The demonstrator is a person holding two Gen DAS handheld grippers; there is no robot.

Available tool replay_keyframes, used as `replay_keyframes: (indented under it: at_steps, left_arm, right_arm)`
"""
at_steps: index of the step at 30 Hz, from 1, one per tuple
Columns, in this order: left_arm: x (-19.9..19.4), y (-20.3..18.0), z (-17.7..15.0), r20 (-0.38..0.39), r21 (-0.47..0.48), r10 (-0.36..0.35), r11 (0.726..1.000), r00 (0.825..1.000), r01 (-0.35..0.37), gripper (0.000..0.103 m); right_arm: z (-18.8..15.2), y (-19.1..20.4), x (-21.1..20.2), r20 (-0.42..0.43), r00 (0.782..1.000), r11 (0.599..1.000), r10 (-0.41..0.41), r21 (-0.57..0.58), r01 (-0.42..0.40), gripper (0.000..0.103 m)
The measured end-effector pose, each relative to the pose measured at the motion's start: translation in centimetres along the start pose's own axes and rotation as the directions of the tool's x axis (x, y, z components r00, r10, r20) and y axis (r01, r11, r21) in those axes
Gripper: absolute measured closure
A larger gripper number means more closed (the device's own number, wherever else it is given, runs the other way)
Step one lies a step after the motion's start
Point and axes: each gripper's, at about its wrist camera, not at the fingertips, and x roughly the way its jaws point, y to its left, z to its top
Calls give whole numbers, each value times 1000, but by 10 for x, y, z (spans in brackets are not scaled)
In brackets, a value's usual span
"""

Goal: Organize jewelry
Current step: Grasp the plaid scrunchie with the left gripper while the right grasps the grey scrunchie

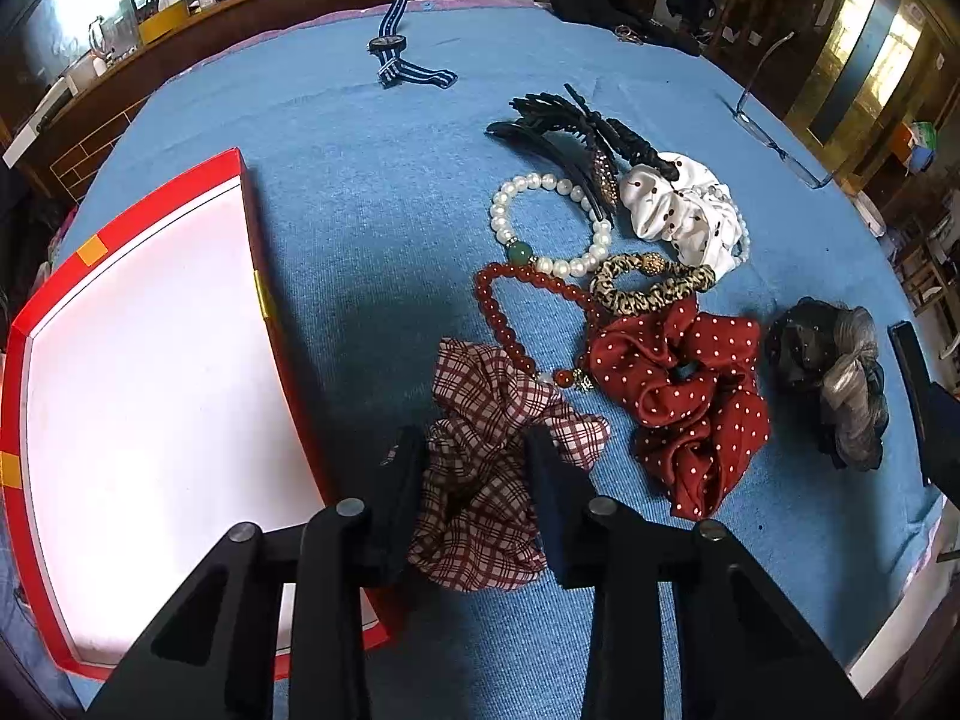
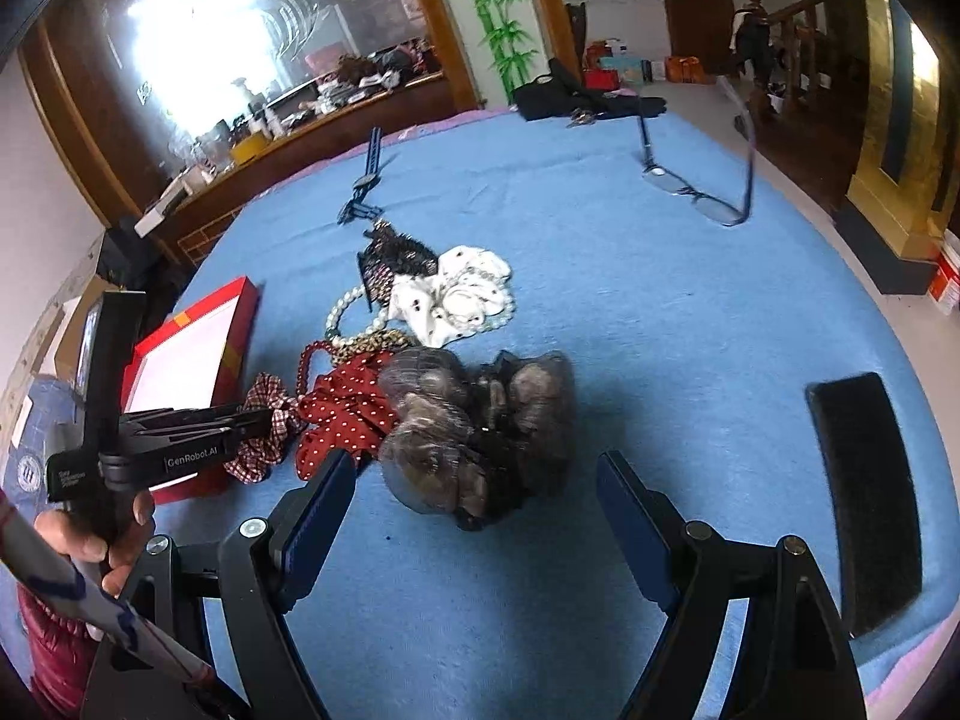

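My left gripper point(image 1: 474, 462) is shut on a red-and-white plaid scrunchie point(image 1: 480, 528), whose fabric bunches between the black fingers on the blue cloth. Just to its left lies an open red box point(image 1: 150, 360) with a white inside. Beyond the plaid scrunchie lie a red bead bracelet point(image 1: 498, 318), a pearl bracelet point(image 1: 501, 204), a leopard hair tie point(image 1: 654, 294) and a red polka-dot scrunchie point(image 1: 690, 396). My right gripper point(image 2: 474, 468) stands open, its blue pads either side of a grey-black net scrunchie point(image 2: 480, 420) without touching it.
A white dotted scrunchie point(image 1: 684, 216) and a black hair claw point(image 1: 564, 126) lie further back. A striped-strap watch point(image 1: 390, 45) and glasses point(image 1: 774, 138) sit near the far edge. A black foam pad point(image 2: 864, 498) lies at the right. A hand point(image 2: 90, 534) holds the left gripper.
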Motion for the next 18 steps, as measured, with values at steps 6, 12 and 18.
replay_keyframes:
  at_steps: [6,12,18]
  left_arm:
    - [1,0,0,4,1,1,1000,1000,-1,73]
    - [2,0,0,3,-1,1,1000,1000,-1,73]
    - [2,-2,-3,16,-8,2,1000,1000,-2,87]
  right_arm:
    - [4,16,16,-17,1000,998,-18,-52,17,17]
    - [4,25,38,-49,996,990,-74,-120,68,35]
    - [1,19,49,-74,991,987,-111,-127,101,72]
